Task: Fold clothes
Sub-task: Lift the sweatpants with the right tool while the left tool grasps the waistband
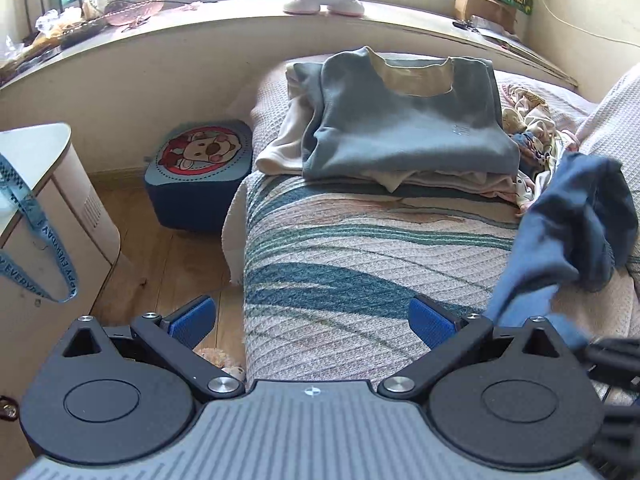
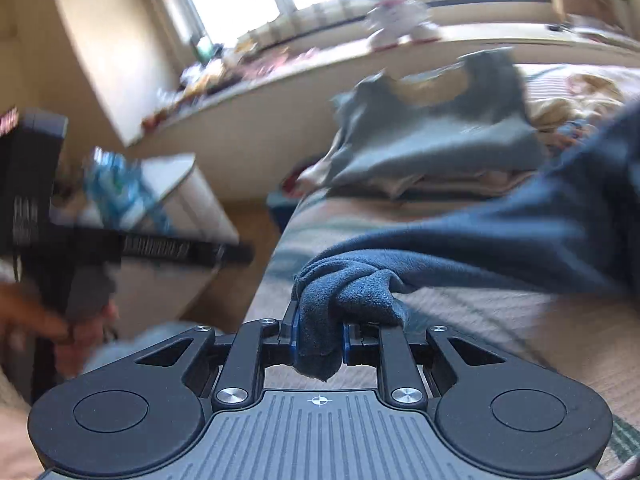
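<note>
The right gripper's (image 2: 320, 340) fingers pinch a bunched corner of the dark blue garment (image 2: 520, 232), lifting it off the bed (image 1: 360, 280) for spreading; the left gripper (image 1: 312, 322) gapes empty near the bed's left edge; folded clothes (image 1: 400, 128) wait at its far end

The right wrist view is smeared with motion: the plush toy (image 2: 394, 20) on the sill and the folded grey-blue sweater (image 2: 432, 136) are only soft shapes. The dark blue garment (image 2: 520, 232) runs off the right edge, its full shape unreadable. In the left wrist view, the toy's head is cropped by the top edge.
</note>
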A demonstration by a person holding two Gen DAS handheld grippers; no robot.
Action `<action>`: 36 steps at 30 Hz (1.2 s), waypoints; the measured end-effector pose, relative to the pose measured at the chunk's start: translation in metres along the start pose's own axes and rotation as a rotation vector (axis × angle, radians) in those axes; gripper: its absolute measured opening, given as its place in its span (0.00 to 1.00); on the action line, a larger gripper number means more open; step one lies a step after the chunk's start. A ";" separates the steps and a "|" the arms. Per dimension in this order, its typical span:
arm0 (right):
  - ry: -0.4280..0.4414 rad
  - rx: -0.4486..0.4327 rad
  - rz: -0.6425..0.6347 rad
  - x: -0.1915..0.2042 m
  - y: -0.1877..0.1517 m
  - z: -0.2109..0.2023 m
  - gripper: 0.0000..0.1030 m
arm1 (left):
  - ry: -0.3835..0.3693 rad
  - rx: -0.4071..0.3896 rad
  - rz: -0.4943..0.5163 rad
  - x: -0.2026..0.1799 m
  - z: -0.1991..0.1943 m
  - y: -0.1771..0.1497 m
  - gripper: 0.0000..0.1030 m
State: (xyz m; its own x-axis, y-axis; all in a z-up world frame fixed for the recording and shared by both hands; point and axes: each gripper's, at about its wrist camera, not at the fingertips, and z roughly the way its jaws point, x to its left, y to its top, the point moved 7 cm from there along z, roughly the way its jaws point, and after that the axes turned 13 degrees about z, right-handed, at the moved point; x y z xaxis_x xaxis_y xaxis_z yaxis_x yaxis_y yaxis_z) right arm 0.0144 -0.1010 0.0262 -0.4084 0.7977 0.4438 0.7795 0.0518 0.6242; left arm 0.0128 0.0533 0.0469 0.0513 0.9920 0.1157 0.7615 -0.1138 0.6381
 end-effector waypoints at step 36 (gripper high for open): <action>-0.479 -0.193 0.102 -0.132 0.020 -0.059 0.68 | -0.299 0.060 0.268 -0.130 0.053 -0.006 0.84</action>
State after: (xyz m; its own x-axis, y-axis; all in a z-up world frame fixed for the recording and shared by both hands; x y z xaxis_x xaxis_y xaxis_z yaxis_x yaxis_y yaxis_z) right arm 0.0560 -0.2407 0.0186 -0.0368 0.9805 0.1929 0.6840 -0.1160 0.7202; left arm 0.0357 -0.0721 -0.0121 0.4319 0.9010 0.0396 0.7315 -0.3757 0.5690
